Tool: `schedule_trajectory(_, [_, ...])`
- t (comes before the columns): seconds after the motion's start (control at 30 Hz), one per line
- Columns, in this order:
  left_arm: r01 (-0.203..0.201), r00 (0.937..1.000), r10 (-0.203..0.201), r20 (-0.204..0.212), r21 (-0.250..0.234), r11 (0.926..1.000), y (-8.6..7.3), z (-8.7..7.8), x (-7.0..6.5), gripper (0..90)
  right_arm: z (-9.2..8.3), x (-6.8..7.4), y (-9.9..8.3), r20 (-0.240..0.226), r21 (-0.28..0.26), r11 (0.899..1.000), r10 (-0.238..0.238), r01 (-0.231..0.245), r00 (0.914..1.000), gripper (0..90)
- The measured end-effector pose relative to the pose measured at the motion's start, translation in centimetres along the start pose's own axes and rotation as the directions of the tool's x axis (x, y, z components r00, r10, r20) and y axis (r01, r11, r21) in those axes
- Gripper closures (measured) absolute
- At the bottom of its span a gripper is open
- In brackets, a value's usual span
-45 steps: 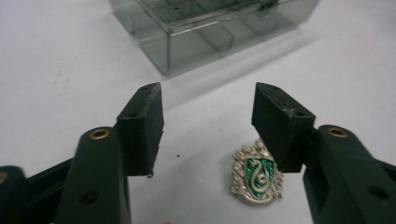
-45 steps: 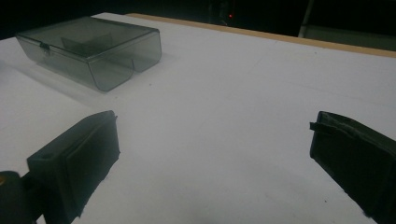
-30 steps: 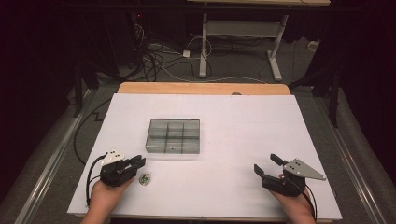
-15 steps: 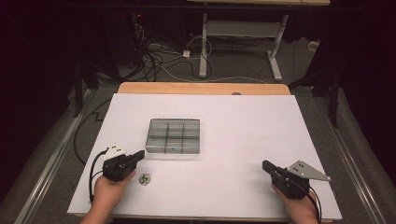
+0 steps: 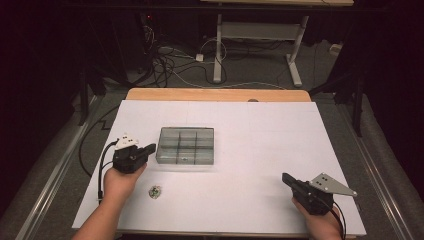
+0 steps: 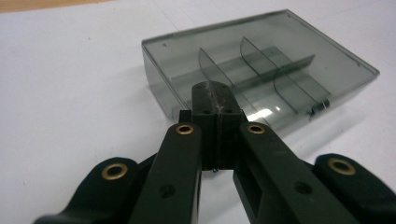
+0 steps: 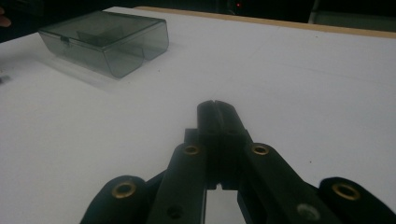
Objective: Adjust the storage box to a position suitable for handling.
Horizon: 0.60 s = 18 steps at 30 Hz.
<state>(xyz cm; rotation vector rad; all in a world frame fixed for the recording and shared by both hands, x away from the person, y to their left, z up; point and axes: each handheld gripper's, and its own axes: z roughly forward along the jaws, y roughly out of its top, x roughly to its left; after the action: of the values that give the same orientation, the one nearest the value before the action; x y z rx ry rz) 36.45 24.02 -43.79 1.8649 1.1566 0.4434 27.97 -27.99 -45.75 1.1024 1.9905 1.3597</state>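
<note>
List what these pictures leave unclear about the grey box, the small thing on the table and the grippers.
- Small object, high view: too small to identify.
- Grey box, left gripper view: near wall partly hidden behind the left gripper.
- Box contents: tinted lid obscures them.
- Right gripper: base cut off by the bottom edge.

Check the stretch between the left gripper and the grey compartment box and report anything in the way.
Nothing visible stands between them. The left gripper, jaws shut, points at the compartment box across bare white table. The small object lies nearer the person, off that line.
</note>
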Motion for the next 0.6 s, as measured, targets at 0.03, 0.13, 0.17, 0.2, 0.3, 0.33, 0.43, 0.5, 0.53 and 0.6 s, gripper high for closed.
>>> schedule_trajectory(0.03, [-0.002, 1.0, 0.002, 0.002, 0.0, 1.0, 0.3, 0.2, 0.2, 87.5, 0.0, 0.0, 0.0, 0.0, 0.003, 1.0, 0.003, -0.003, 1.0, 90.0])
schedule_trajectory(0.13, [-0.015, 0.9998, 0.015, -0.014, 0.002, 0.9999, 1.3, 0.8, 0.6, 87.5, 0.0, 0.0, 0.0, -0.001, 0.003, 1.0, 0.004, -0.004, 1.0, 90.0])
schedule_trajectory(0.17, [-0.006, 0.9998, 0.006, -0.018, 0.004, 1.0, 1.6, 1.0, 0.7, 87.6, 0.0, 0.0, 0.0, -0.007, 0.005, 1.0, 0.002, -0.002, 1.0, 90.0])
schedule_trajectory(0.2, [-0.003, 0.9999, 0.003, -0.017, 0.009, 1.0, 1.8, 1.2, 0.8, 87.5, 0.1, 0.0, 0.1, -0.011, 0.006, 1.0, -0.004, 0.004, 0.9999, 90.0])
schedule_trajectory(0.3, [0.002, 0.9998, -0.002, -0.02, 0.022, 0.9997, 2.4, 1.9, 1.3, 87.6, 0.1, 0.1, 0.0, -0.015, 0.007, 1.0, -0.001, 0.001, 0.9999, 90.0])
schedule_trajectory(0.33, [0.001, 0.9997, 0.0, -0.023, 0.032, 0.9995, 2.8, 2.4, 1.5, 87.6, 0.2, 0.1, 0.0, -0.015, 0.012, 1.0, -0.006, 0.006, 0.9999, 90.0])
schedule_trajectory(0.43, [0.014, 0.9996, -0.013, -0.024, 0.024, 0.9996, 3.1, 2.8, 1.8, 87.6, 0.2, 0.2, 0.1, -0.018, 0.008, 1.0, -0.011, 0.011, 0.9998, 90.0])
schedule_trajectory(0.5, [0.017, 0.9992, -0.016, -0.037, 0.033, 0.9993, 3.8, 3.5, 2.4, 87.6, 0.1, 0.2, 0.1, -0.028, 0.006, 1.0, -0.015, 0.015, 0.9995, 90.0])
schedule_trajectory(0.53, [0.017, 0.9992, -0.016, -0.037, 0.033, 0.9993, 3.8, 3.5, 2.4, 87.6, 0.1, 0.2, 0.1, -0.028, 0.006, 1.0, -0.015, 0.015, 0.9995, 90.0])
schedule_trajectory(0.6, [0.022, 0.9988, -0.021, -0.045, 0.023, 0.9995, 4.2, 3.9, 2.8, 87.6, 0.1, 0.1, 0.1, -0.034, 0.004, 1.0, -0.014, 0.014, 0.9993, 90.0])
